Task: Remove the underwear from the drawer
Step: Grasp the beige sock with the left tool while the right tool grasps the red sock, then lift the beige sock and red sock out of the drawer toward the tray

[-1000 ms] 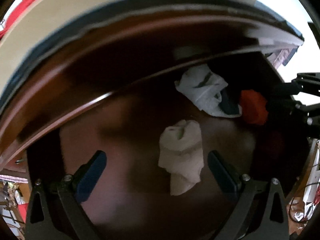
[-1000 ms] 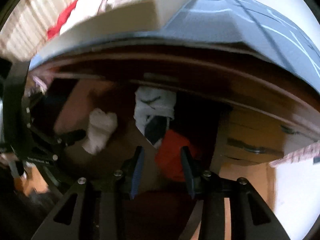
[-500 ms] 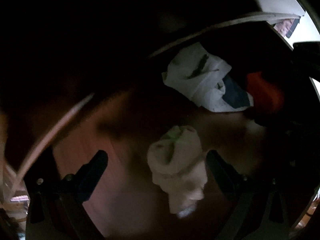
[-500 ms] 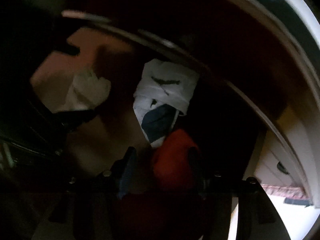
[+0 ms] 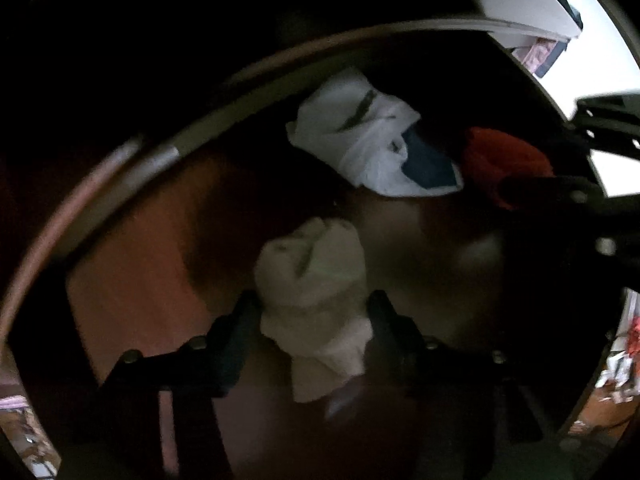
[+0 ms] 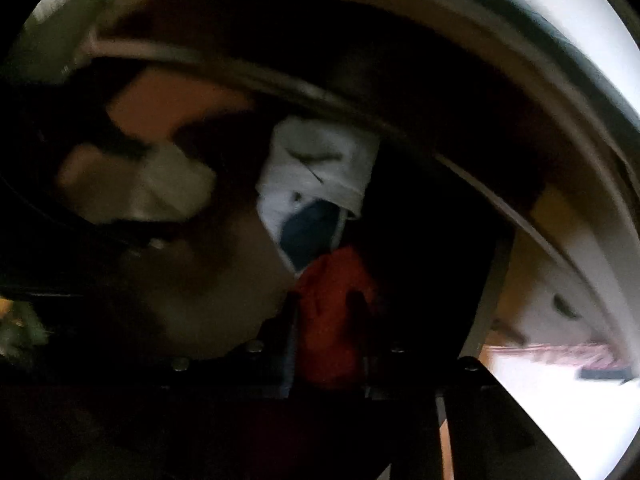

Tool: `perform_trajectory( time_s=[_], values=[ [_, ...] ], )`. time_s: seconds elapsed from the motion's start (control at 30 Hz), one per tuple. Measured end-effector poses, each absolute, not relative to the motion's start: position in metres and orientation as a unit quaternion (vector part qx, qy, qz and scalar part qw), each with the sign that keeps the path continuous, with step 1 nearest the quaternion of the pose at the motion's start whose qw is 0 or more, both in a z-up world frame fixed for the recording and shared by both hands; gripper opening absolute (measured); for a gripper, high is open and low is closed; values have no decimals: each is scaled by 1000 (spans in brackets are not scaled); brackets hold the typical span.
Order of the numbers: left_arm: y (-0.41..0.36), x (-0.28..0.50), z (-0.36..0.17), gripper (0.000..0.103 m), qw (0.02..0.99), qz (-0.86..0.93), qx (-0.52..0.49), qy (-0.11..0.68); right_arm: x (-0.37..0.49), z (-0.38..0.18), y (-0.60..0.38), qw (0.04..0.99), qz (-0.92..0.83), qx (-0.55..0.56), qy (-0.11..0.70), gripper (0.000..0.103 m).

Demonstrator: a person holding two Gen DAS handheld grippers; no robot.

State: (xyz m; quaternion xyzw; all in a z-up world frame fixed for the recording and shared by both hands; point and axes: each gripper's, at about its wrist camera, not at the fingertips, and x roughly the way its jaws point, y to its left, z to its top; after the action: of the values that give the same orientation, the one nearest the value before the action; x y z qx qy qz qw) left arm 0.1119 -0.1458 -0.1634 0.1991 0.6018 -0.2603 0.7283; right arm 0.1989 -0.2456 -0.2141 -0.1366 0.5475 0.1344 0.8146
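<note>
Fingers (image 5: 256, 312) around cream bundle (image 5: 316, 280)

- No readable text, label, brand, number or sign in either wrist view.
- Both views dark and blurred inside the drawer (image 5: 120, 280).
- White folded garment (image 5: 360, 140): a dark mark on the fabric, shape unclear, cannot be read as any letter or logo.
- Cream rolled cloth (image 5: 316, 280): faint dark streaks, not legible.
- Red cloth (image 6: 332, 312): plain, nothing printed that shows.
</note>
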Motion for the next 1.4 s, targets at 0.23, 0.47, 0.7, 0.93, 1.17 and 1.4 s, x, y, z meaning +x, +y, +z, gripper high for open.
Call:
perform_trajectory(
  time_s=[0.23,0.47,0.7,0.93,1.17,1.4],
  values=[
    [-159,111,-169,49,726,-256,202,606,180,-193,-260,843,195,36,501,26],
    [-180,106,-181,60,712,-246,232,615,169,-196,-268,849,198,105,479,26],
    [-170,101,-178,33,715,-262,214,611,155,-180,-275,856,192,124,464,26],
    [-154,92,-152,27,740,-281,184,583,145,-173,-288,865,182,179,433,26],
    [-124,71,-105,27,788,-292,132,525,130,-164,-298,868,173,242,398,26],
    [-103,66,-71,27,826,-268,116,482,121,-153,-283,874,169,256,378,26]
  ],
)
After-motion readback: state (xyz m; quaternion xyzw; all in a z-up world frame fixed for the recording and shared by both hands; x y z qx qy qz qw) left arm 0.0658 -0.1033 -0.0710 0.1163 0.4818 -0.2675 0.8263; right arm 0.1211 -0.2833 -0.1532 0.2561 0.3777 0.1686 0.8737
